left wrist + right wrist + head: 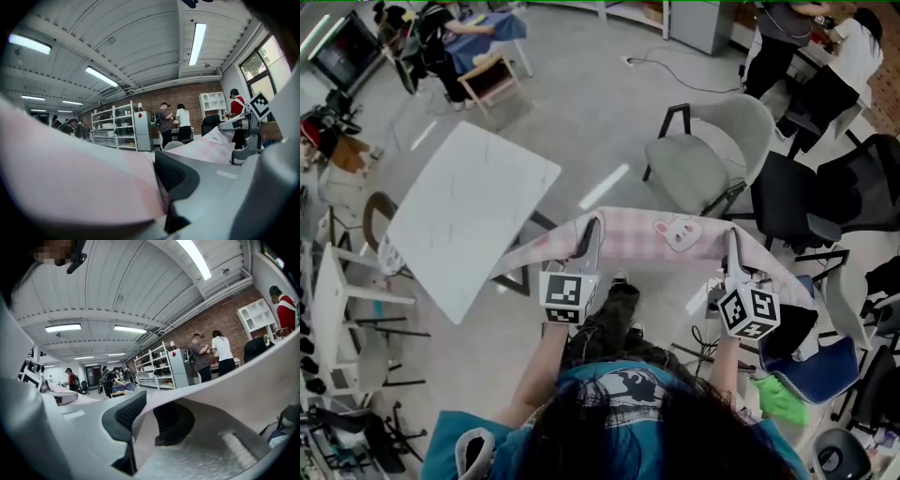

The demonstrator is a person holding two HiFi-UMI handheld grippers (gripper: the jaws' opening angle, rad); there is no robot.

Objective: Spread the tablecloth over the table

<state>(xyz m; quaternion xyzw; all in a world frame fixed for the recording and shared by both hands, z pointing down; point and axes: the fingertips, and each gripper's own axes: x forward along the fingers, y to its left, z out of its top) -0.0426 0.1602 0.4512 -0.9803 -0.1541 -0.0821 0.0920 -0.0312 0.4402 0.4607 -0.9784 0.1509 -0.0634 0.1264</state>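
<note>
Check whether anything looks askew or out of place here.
Nothing is spilled or damaged. The pink tablecloth hangs stretched in the air between the left gripper and the right gripper, both shut on its edge. It is beside the bare white table, not over it.
</note>
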